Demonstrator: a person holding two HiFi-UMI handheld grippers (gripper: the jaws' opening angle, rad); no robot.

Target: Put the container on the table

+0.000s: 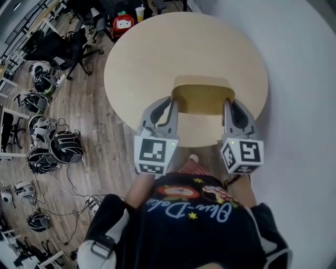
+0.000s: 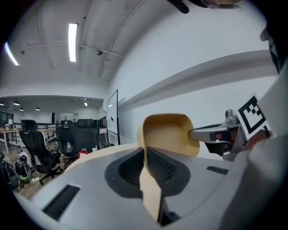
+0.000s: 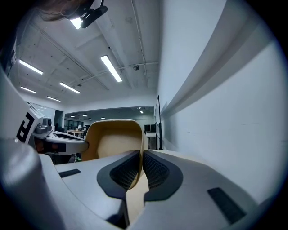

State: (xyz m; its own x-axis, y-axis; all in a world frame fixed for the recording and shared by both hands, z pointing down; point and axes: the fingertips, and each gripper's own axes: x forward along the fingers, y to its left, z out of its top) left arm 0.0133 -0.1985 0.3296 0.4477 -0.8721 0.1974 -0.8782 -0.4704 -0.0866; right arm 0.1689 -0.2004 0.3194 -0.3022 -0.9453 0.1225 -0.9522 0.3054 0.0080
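A tan open-topped container (image 1: 203, 95) sits between my two grippers over the near part of the round beige table (image 1: 178, 47). My left gripper (image 1: 174, 102) is shut on the container's left rim, and my right gripper (image 1: 228, 104) is shut on its right rim. In the left gripper view the thin tan wall (image 2: 168, 132) is pinched between the ribbed pads (image 2: 159, 165), with the right gripper (image 2: 211, 134) across from it. The right gripper view shows the same grip on the container (image 3: 112, 139). I cannot tell whether the container touches the table.
A red plush toy (image 1: 124, 22) and a paper cup (image 1: 140, 12) stand at the table's far edge. Black office chairs (image 1: 65, 50) and several helmets (image 1: 55, 144) with cables lie on the wood floor at left. A white wall (image 1: 304, 79) runs close along the right.
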